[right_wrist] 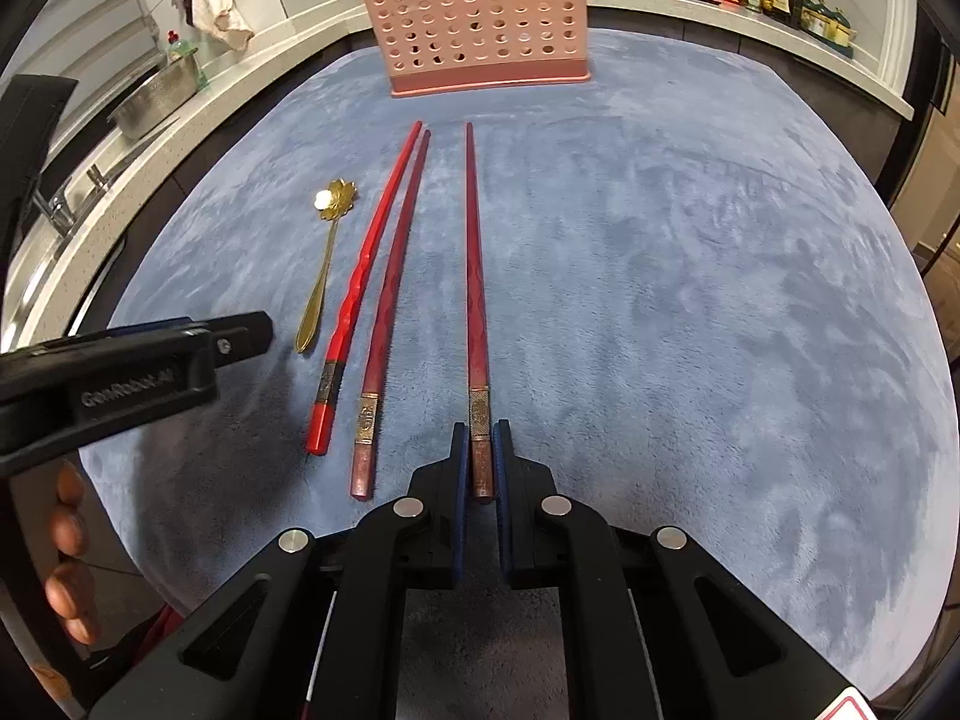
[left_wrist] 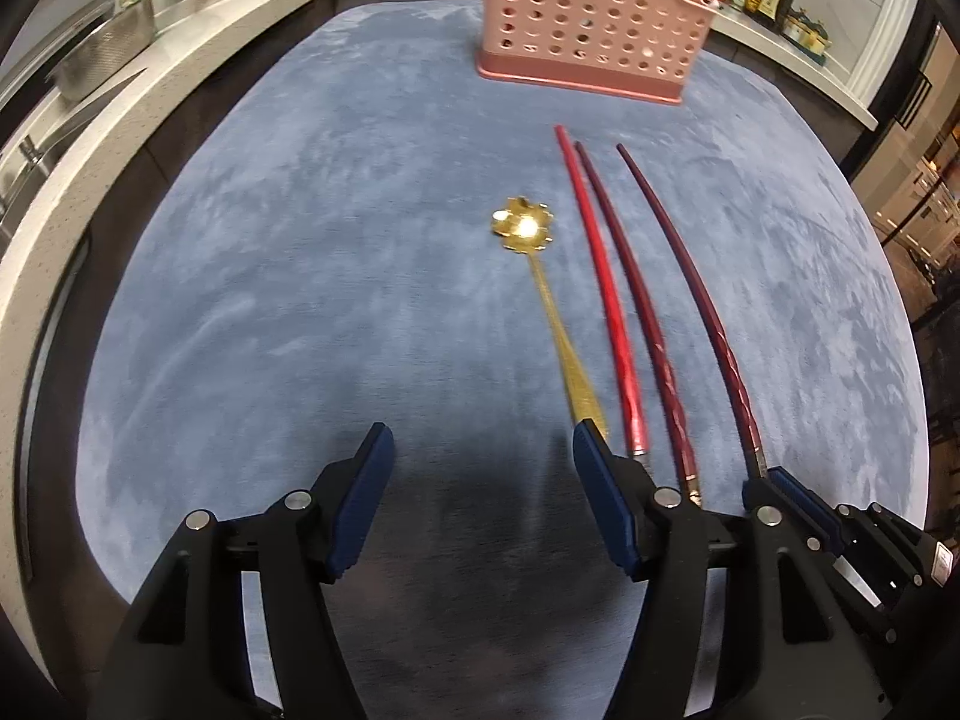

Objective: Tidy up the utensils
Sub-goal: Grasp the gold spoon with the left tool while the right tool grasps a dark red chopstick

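Right now the right gripper (right_wrist: 480, 450) has its jaws pressed in on the butt end of the dark red chopstick w/ gold band (right_wrist: 474, 276), which lies flat on the blue-grey plush mat (right_wrist: 690, 300), tip pointing toward the pink perforated plastic utensil basket (right_wrist: 474, 30) at the far edge. Risk: the grip sits at the very end, so on lift the long shaft could droop, pivot in the pads or slip out, and the tip may catch the basket rim instead of dropping in. The left gripper (left_wrist: 480, 498) has jaws spread wide, holding nothing, low over the mat just beside the gold flower-bowl spoon (left_wrist: 528, 228). Its right finger sits at the spoon handle and could nudge it into the bright red chopstick (right_wrist: 366, 282) or the second dark red chopstick (right_wrist: 390, 294) alongside.
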Tool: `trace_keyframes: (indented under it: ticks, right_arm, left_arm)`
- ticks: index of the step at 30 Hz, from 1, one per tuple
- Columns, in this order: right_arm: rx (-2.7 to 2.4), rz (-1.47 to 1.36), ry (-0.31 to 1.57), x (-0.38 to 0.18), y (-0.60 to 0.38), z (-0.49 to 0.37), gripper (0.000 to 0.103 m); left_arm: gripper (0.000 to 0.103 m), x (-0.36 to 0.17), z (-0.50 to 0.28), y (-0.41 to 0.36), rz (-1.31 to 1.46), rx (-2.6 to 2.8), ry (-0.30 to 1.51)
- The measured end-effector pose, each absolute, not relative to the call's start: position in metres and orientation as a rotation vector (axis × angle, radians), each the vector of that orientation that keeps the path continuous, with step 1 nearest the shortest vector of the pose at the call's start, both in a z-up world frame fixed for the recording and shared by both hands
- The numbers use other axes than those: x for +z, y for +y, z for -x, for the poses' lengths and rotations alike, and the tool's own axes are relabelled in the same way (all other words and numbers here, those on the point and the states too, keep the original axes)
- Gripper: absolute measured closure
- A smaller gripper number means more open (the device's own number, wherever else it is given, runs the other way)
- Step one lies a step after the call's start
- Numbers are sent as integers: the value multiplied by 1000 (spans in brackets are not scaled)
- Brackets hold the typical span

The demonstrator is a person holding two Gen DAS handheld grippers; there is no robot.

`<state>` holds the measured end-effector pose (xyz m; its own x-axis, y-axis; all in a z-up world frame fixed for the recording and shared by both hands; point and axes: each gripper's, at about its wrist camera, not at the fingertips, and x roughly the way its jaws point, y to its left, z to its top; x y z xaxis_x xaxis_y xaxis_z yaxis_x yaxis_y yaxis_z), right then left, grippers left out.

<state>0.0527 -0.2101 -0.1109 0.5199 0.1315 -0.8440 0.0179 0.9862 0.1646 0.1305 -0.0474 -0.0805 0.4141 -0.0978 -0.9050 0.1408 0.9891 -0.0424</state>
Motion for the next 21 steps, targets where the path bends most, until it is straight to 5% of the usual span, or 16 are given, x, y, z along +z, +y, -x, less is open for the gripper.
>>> trace_keyframes:
  ticks: [21]
  right_arm:
    - [72,-199,1029,-112,-215,-53,95]
  left_arm:
    - [52,-98,-138,-67,-71,-156,1139]
